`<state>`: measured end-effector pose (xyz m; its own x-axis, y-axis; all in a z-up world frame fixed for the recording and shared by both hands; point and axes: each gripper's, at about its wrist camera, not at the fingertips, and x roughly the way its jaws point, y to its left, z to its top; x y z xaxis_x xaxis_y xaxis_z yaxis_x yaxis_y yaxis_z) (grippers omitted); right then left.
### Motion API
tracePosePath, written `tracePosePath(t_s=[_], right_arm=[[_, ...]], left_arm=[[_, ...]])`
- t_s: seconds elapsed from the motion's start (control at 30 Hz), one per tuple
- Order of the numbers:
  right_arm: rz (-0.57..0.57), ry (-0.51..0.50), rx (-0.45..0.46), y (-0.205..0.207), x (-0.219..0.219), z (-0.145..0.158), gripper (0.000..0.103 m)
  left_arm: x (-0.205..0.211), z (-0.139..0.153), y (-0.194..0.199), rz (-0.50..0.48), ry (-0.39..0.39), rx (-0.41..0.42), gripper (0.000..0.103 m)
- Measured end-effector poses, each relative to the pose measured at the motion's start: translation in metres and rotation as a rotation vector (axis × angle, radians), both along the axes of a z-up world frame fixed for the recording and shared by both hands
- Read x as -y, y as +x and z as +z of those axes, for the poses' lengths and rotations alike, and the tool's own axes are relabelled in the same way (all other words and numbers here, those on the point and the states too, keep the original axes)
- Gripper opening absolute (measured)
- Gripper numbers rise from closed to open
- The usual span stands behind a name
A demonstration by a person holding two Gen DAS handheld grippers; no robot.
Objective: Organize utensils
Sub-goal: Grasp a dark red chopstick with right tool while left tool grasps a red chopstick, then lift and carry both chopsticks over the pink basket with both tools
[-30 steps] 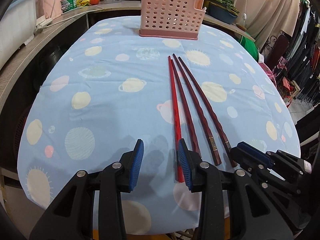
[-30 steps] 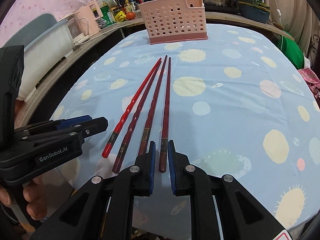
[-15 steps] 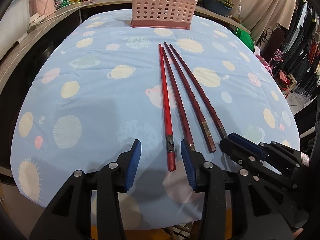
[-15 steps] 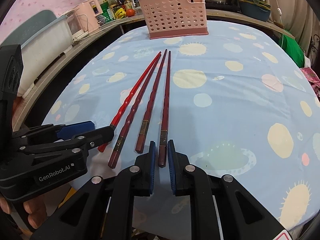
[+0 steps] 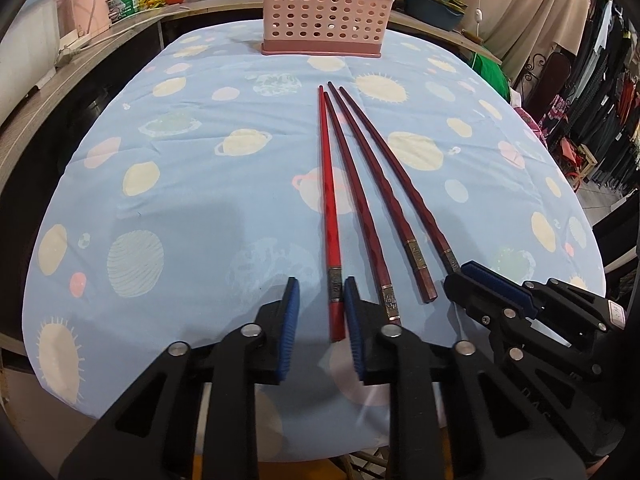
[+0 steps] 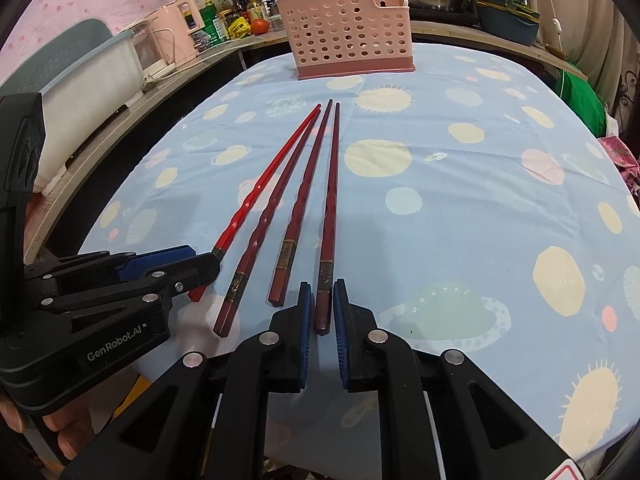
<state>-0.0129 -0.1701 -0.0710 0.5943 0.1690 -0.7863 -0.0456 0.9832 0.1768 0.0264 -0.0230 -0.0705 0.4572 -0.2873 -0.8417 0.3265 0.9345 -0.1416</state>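
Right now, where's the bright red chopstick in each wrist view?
Left wrist: bright red chopstick is leftmost of four, its butt between the closing left gripper pads.
Right wrist: also leftmost, its butt under the left gripper.
Shared landmark: pink basket at the far edge.

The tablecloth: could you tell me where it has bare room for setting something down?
Free: the tablecloth left of the bright red chopstick, and right of the four chopsticks. Crowded: the near edge, at both grippers.
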Motion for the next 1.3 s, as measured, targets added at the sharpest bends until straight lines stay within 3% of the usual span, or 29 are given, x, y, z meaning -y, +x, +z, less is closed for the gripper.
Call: tracePosePath(t_s=[0.13,0.43,0.7,1.03,1.3], right_arm=[[0.0,-0.001,0.0,0.0,0.0,0.0,0.012],[-0.006,-0.001,-0.001,0.002,0.005,0.002,0.008],[-0.024,0.014,0.045,-0.001,0.011,0.023,0.008],[-0.08,0.049,0.143,0.006,0.033,0.073,0.008],[-0.137,0.08,0.255,0.022,0.062,0.121,0.008]], left_arm=[[-0.001,-0.001,0.0,-0.005,-0.011,-0.007,0.007],[-0.003,0.0,0.0,-0.015,-0.03,-0.019,0.007],[-0.007,0.01,-0.002,-0.006,-0.044,-0.001,0.007],[-0.016,0.052,0.007,0.018,-0.075,0.069,0.007],[-0.027,0.104,0.026,0.05,-0.119,0.171,0.007]])
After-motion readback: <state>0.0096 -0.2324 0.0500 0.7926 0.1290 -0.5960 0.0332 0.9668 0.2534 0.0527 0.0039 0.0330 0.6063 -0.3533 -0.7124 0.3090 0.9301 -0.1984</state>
